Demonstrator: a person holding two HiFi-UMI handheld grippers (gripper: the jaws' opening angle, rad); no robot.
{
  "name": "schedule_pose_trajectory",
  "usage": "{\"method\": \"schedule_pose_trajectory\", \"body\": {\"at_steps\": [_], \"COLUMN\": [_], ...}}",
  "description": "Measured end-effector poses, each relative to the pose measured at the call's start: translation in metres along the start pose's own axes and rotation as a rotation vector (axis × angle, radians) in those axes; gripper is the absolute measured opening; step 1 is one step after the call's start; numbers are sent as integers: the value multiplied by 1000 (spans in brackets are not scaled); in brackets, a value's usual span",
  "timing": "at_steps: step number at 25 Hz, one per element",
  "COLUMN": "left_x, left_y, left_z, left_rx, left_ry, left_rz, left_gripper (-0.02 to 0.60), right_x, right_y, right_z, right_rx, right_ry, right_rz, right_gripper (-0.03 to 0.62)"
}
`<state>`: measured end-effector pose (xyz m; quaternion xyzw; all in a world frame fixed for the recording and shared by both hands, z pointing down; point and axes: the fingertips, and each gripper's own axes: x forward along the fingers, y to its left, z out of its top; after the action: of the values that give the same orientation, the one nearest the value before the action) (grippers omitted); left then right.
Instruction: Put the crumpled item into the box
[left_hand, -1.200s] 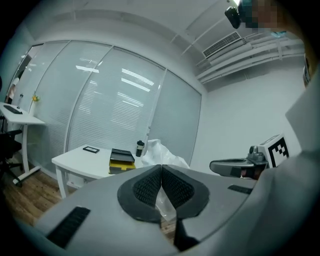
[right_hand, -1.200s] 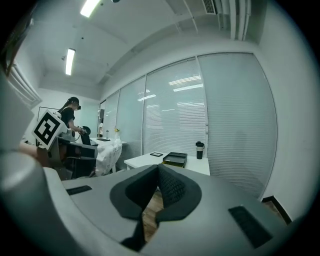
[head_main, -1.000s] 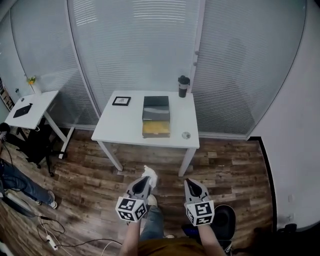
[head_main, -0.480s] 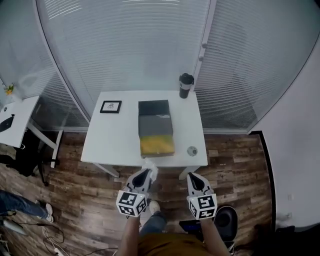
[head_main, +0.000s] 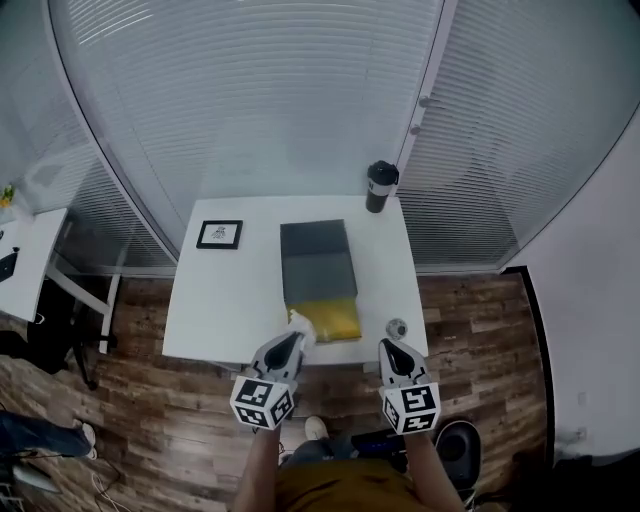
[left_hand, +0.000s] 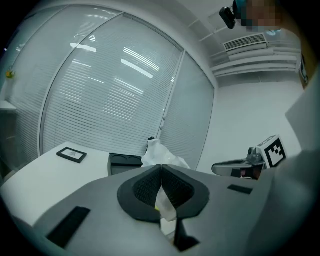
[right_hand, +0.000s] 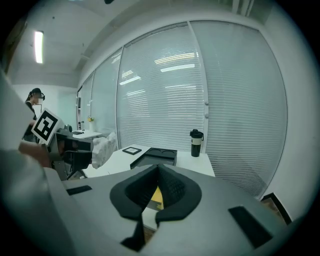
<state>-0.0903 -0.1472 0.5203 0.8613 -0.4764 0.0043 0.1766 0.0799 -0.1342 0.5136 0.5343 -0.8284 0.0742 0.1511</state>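
Approach to the table (head_main: 225, 300), seen from beside the person. The left gripper (head_main: 292, 338) (left_hand: 161, 175) has its jaws pressed on the white crumpled paper (head_main: 299, 324) (left_hand: 161, 154), which bulges out beyond the tips and hangs a little below them. The right gripper (head_main: 390, 346) (right_hand: 159, 172) has its jaws together on nothing and rides level at the right. The box (head_main: 335, 318) lies open at the table's near edge, its yellow tray toward the person and its dark lid (head_main: 318, 262) flat on the far side. A flask (head_main: 379, 187) stands at the far right corner and a small frame (head_main: 220, 234) at the far left. Over the last second the table has come from well apart to just beyond both grippers, and the paper now shows at the tray's near left corner instead of over the floor. The carry is thus judged almost done: what is left is a short reach right and forward over the tray, then spreading the left jaws to drop the paper in
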Motion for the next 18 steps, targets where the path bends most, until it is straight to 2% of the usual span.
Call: {"method": "schedule_pose_trajectory", "body": {"at_steps": [10, 18], "left_x": [20, 41], "left_y": [19, 36], "left_z": [17, 24], "left_rx": [45, 45], "left_ry": [15, 12], "left_rz": [2, 16], "left_gripper": [28, 28], "right_x": [32, 61], "right_y": [0, -4], "right_z": [23, 20], "right_rx": [30, -16], "right_ry": [-56, -34], "right_rz": [28, 70], "right_gripper": [12, 12]}}
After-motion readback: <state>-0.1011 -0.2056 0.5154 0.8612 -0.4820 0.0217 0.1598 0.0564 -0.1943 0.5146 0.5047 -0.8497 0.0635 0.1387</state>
